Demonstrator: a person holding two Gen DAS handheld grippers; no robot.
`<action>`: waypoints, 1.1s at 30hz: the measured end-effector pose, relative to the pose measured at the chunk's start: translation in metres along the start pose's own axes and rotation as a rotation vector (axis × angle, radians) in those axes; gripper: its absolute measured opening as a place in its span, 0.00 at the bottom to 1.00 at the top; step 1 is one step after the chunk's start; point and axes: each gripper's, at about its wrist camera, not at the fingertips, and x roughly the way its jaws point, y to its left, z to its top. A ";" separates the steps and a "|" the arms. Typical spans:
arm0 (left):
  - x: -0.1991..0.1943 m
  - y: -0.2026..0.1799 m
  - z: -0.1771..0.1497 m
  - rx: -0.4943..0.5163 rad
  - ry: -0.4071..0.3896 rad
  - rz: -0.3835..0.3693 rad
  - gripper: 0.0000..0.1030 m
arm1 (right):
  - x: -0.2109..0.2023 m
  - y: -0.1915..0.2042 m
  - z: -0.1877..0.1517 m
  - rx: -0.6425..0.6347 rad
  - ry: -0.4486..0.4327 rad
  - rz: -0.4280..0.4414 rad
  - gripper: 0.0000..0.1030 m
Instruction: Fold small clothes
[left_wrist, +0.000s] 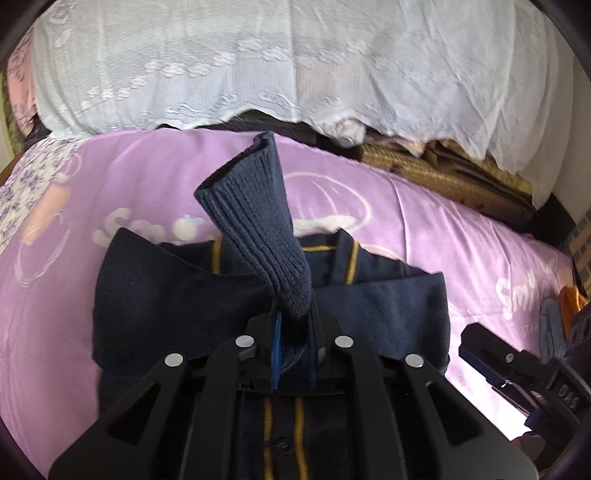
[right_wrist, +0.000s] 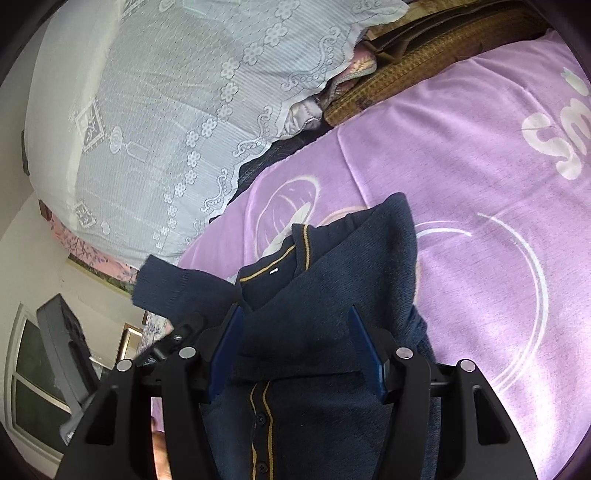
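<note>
The navy cardigan (left_wrist: 155, 295) lies front-up on the purple bed cover (left_wrist: 424, 229), its collar with the yellow line toward 12 o'clock in both views. The left gripper (left_wrist: 293, 332) is fully closed on the ribbed cuff (left_wrist: 251, 206) of one sleeve, and the cuff stands up from the pads toward 11 o'clock. The right gripper (right_wrist: 295, 350) is about half open with nothing between its pads; it hovers over the chest of the cardigan, where the other sleeve (right_wrist: 369, 266) seems already folded across.

The step in hand, I judge, is to bring the held sleeve over the body. To do it well, the left gripper should carry the cuff low and flat across the chest, so that the sleeve lies straight and its fold runs along the side edge. It should let go only when the cuff rests on the cloth. The right gripper could press the body so it does not slide on the smooth cover.

At 12 o'clock in the left view a white lace cloth (left_wrist: 295, 66) covers a pile, with a woven mat (left_wrist: 424, 170) below it at 2 o'clock. Both are well apart from the cardigan. At 4 o'clock the right gripper is near, so the two could meet over the chest.
</note>
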 end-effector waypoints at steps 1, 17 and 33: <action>0.007 -0.005 -0.002 0.008 0.015 0.000 0.10 | 0.000 -0.003 0.001 0.008 -0.003 -0.001 0.58; 0.009 0.019 -0.038 0.066 0.070 0.045 0.68 | 0.019 -0.025 0.002 0.092 0.052 0.022 0.58; 0.003 0.151 -0.042 -0.185 0.063 0.204 0.78 | 0.055 -0.026 -0.015 0.077 0.117 -0.030 0.36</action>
